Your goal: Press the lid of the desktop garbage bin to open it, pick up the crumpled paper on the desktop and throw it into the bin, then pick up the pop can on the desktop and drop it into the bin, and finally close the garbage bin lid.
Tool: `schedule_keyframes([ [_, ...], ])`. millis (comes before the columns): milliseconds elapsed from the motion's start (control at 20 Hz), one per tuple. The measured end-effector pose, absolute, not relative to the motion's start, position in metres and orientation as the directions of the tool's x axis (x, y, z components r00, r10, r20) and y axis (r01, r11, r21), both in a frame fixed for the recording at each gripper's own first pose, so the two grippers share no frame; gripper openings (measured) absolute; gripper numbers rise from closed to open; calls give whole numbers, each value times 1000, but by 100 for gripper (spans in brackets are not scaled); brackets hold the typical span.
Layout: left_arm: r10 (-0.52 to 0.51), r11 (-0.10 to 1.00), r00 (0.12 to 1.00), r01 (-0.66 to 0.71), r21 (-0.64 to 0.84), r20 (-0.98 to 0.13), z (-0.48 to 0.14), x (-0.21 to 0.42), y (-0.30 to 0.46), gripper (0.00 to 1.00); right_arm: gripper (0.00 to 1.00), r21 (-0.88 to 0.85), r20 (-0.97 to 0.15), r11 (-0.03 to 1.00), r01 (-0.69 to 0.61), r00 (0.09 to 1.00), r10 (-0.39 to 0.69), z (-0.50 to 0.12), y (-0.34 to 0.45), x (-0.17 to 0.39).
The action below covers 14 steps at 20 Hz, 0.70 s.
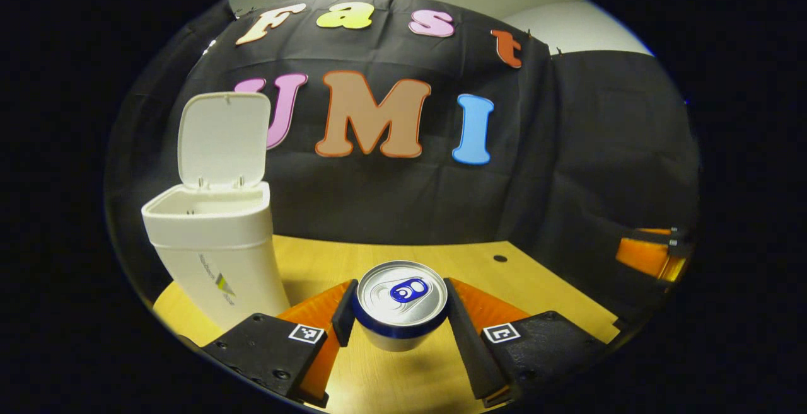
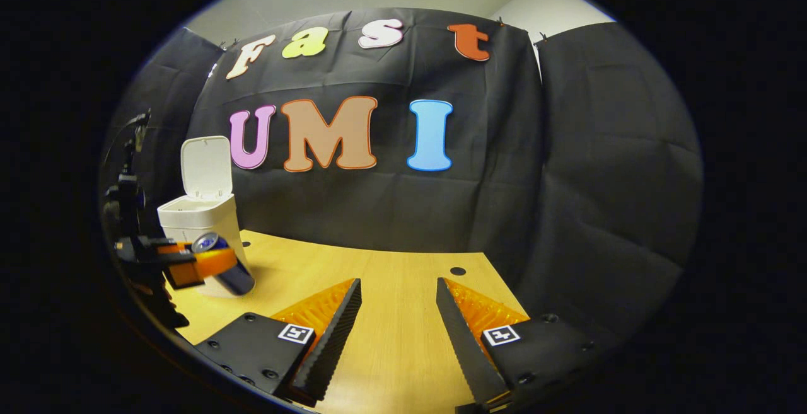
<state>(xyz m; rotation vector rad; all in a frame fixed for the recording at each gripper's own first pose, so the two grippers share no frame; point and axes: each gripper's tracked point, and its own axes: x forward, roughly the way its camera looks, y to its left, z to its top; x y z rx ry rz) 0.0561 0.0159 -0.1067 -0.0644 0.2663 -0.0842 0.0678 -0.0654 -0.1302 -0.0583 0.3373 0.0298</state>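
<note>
A pop can (image 1: 400, 304) with a silver top and blue rim sits between both fingers of my left gripper (image 1: 398, 307), which is shut on it above the wooden table. The white garbage bin (image 1: 217, 247) stands to the left with its lid (image 1: 224, 140) swung up and open. In the right gripper view the left gripper (image 2: 211, 263) holds the can (image 2: 226, 263) tilted in front of the bin (image 2: 198, 215), off the table. My right gripper (image 2: 397, 316) hangs open over bare tabletop with nothing between its fingers.
The wooden table (image 2: 391, 275) has a small dark hole (image 2: 458, 271) near its back edge. Black cloth walls close the booth behind and to the right. The right gripper (image 1: 652, 253) shows at the far right in the left gripper view.
</note>
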Motion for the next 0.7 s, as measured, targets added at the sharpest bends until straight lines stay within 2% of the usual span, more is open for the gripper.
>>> schedule_keyframes([
  [200, -56, 998, 988, 54, -17, -144, -42, 81, 42, 76, 82, -47, -330, 998, -45, 944, 27, -131, -59, 66],
  [450, 49, 998, 998, -47, 51, -29, 18, 110, 107, 75, 82, -40, -338, 998, -41, 941, 25, -134, -50, 60],
  [700, 143, 985, 990, -143, 95, 7, 41, 131, 169, 75, 82, -36, -344, 999, -32, 939, 17, -138, -41, 58],
])
